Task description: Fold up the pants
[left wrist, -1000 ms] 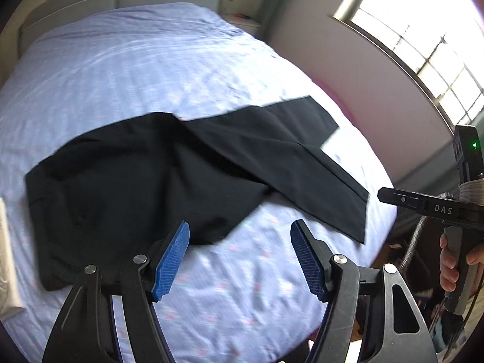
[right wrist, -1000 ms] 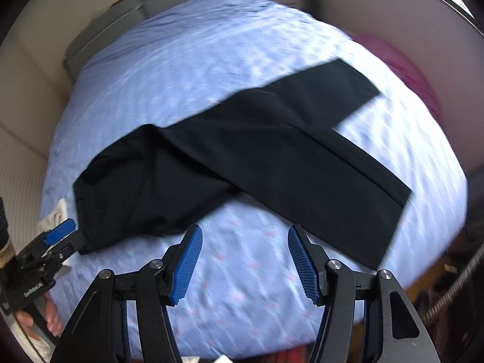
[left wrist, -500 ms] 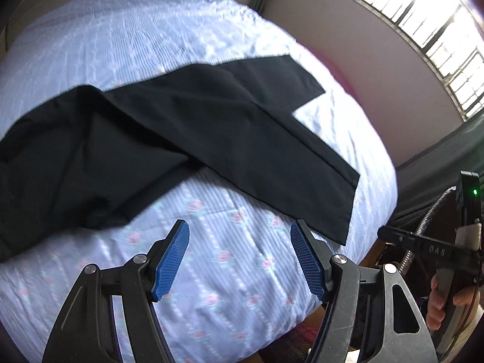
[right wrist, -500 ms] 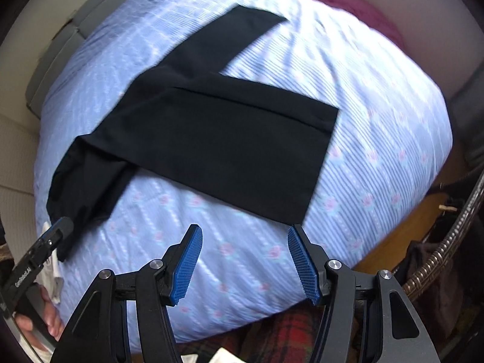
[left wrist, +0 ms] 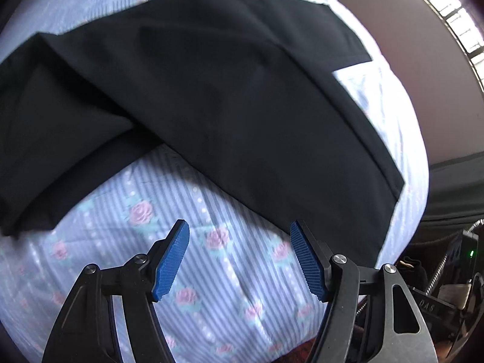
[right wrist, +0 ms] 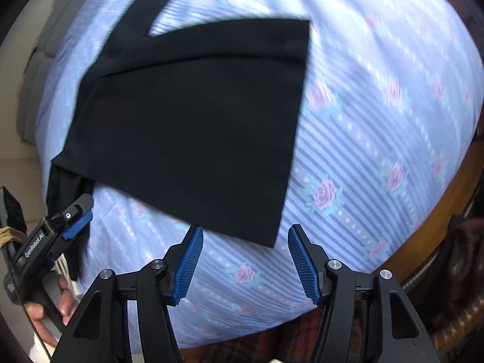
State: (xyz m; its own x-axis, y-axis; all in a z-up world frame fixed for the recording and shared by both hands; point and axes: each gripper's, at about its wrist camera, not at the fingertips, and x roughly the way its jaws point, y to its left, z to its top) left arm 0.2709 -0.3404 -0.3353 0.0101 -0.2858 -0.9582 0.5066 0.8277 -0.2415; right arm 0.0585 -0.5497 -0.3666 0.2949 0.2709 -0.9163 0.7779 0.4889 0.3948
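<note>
Black pants [left wrist: 230,96] lie spread flat on the bed sheet [left wrist: 193,260], light blue stripes with pink roses. One leg crosses over the other, hem ends toward the right near edge of the bed. Left gripper [left wrist: 239,257] hangs over bare sheet just near of the pants, jaws apart, nothing between them. Right gripper [right wrist: 245,260] also parted and empty, poised over the near hem corner [right wrist: 266,236] of the top leg, not touching. In the right view, a hand [right wrist: 51,311] holds the left gripper's handle at far left.
</note>
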